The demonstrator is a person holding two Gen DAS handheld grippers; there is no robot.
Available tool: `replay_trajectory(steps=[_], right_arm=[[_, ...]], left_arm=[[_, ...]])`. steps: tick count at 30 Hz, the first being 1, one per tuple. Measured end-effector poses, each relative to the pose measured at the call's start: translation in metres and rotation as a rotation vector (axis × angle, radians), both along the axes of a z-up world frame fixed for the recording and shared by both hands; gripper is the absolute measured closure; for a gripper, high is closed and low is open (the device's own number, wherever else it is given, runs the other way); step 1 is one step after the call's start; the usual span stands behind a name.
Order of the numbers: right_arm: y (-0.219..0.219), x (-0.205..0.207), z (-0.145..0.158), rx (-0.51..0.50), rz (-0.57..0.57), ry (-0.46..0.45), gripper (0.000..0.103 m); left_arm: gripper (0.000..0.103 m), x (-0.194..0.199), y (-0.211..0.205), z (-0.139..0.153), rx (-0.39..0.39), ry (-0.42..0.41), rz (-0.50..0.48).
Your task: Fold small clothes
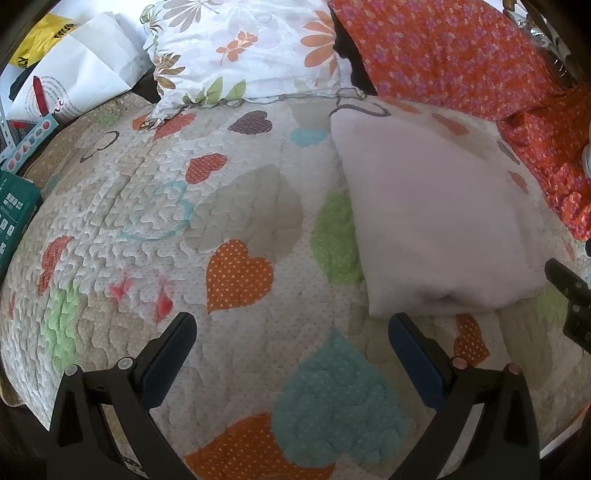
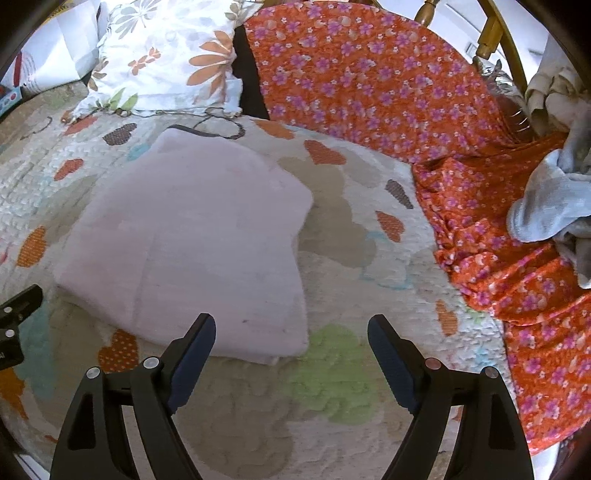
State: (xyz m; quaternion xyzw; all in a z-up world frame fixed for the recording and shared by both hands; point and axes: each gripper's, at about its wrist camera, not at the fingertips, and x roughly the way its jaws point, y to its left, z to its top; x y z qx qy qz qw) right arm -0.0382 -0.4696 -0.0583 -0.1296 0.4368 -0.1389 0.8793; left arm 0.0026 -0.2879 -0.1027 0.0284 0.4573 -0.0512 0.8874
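Pink garment [image 2: 192, 243] lies already folded flat on the quilted bed [image 1: 236, 206], at 11 o'clock of the right gripper [image 2: 291, 347]. Both grippers' jaws, left gripper [image 1: 291, 343] included, gape empty; grey clothes [image 2: 546, 206] at 2 o'clock look unfolded.

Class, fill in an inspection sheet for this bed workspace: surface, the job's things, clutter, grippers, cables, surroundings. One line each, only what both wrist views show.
Surface: heart-patterned quilt covering the bed, lying fairly flat.
Job's things: pale pink garment lying folded on the quilt, untouched by either gripper.
Clutter: orange floral cloth bunched along the right side; grey-white cloth heaped on it; floral pillow at the head.
Grippers: left gripper open, empty, above the quilt; right gripper open, empty, near the garment's front edge.
Cables: nothing seen.
Surroundings: white paper bag and teal box off the left edge; wooden chair back at far right.
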Motion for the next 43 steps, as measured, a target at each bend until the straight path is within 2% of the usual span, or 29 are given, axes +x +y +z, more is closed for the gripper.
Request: replay_trajectory(steps=[21,36,43], right_arm=[[0.011,-0.003,0.002,-0.110,0.011,-0.030,0.013],[0.008,-0.001,-0.003,-0.091,0.010,-0.015,0.013],[0.005,0.000,-0.004,-0.082,0.011,-0.008,0.013]], left_arm=[[0.000,0.000,0.004,-0.005,0.005,0.011,0.001],[0.000,-0.001,0.000,-0.004,0.030,-0.004,-0.013],[0.000,-0.001,0.005,-0.005,0.018,0.010,0.000]])
